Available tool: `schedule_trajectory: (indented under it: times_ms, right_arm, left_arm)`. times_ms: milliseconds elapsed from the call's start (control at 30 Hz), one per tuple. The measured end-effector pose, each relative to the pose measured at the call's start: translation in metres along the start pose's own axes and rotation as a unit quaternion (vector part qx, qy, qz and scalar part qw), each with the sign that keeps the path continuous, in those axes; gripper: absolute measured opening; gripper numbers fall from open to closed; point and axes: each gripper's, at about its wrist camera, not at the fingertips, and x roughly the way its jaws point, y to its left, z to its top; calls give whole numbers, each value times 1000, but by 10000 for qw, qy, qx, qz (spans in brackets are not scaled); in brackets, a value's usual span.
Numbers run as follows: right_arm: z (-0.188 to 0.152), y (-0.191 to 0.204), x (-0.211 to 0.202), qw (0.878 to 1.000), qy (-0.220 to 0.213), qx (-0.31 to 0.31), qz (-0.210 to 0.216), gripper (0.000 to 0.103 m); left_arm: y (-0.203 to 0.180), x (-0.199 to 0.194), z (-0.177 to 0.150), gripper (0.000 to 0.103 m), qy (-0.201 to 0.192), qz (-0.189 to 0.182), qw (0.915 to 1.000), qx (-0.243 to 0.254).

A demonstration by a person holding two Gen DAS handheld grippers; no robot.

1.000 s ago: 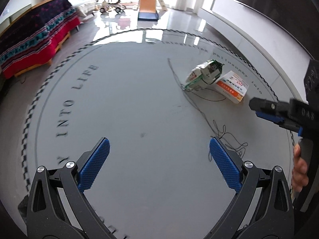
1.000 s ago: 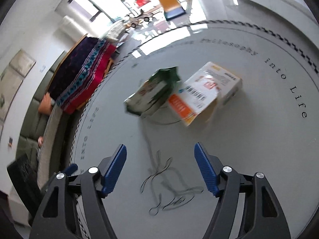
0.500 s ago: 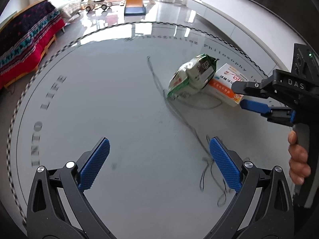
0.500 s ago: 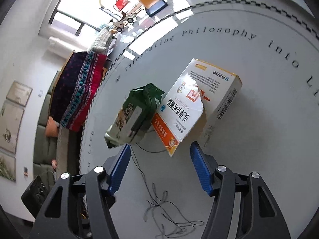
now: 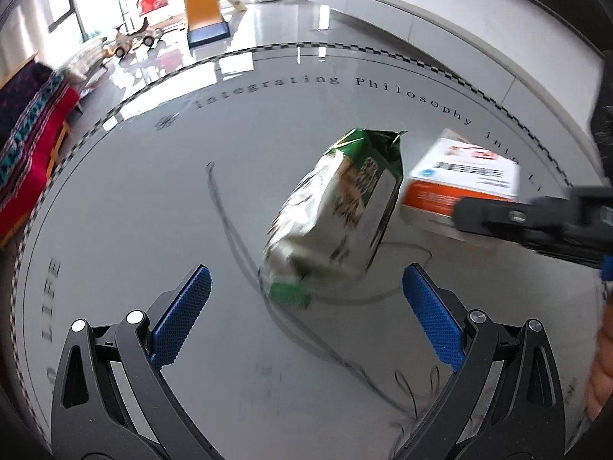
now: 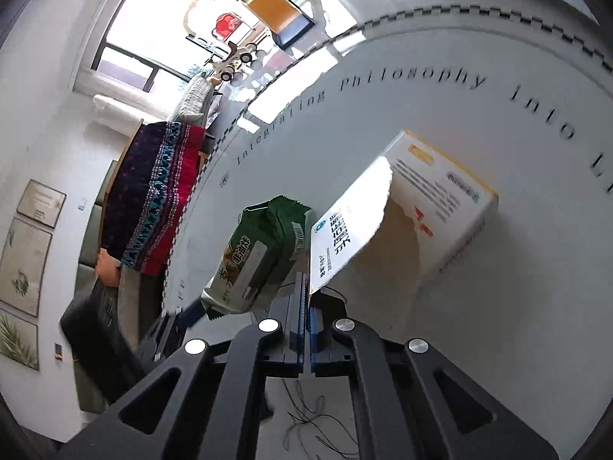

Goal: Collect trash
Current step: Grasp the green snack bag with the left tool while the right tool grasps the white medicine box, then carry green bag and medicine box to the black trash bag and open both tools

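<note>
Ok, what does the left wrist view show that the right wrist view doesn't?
Left only: the open left gripper, and the right gripper from outside, at the box's orange end.
Right only: the right gripper shut on the box's torn flap, the hollow inside it, and wall pictures.
Both: bag, box, thread, table.

Green-and-white snack bag (image 5: 337, 207): crumpled, lying on its side on the round grey worktop (image 5: 153, 191); white-and-orange carton (image 6: 433, 207): just beside the bag, torn flap raised, printed face up; thin dark thread (image 5: 230, 222): trailing loosely across the worktop beneath the bag.
</note>
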Motion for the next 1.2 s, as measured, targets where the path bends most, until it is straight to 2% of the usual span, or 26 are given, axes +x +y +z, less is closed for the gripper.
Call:
schedule_trajectory:
  times_ms: [67, 133, 333, 567, 667, 900, 1100, 1200]
  right_arm:
    - [0, -1, -4, 10000, 23, -65, -32, 2]
    - [-1, -2, -8, 9999, 11, -133, -79, 2]
    - [-12, 3, -18, 9995, 7, -299, -128, 2]
    - [-47, 31, -32, 9981, 97, -604, -79, 2]
    - [-71, 46, -40, 9963, 192, -831, -53, 2]
    - [-135, 96, -49, 9887, 470, -1422, 50, 2]
    - [-193, 144, -49, 9777, 763, -1938, 255, 2]
    - [-225, 170, -48, 9691, 940, -2243, 399, 2]
  left_arm:
    - [0, 3, 4, 93, -46, 75, 9999, 62]
    - [-1, 9, 8, 53, -13, 38, 10000, 49]
    - [-4, 3, -2, 49, -52, 16, 9998, -179]
    - [-8, -46, -44, 47, -262, 27, 9993, -249]
    - [-7, -70, -67, 47, -354, 48, 9990, -264]
    - [15, -131, -130, 46, -593, 128, 9953, -750]
    - [35, -180, -188, 46, -792, 344, 9893, -1178]
    - [48, -202, -215, 46, -862, 570, 9851, -1375]
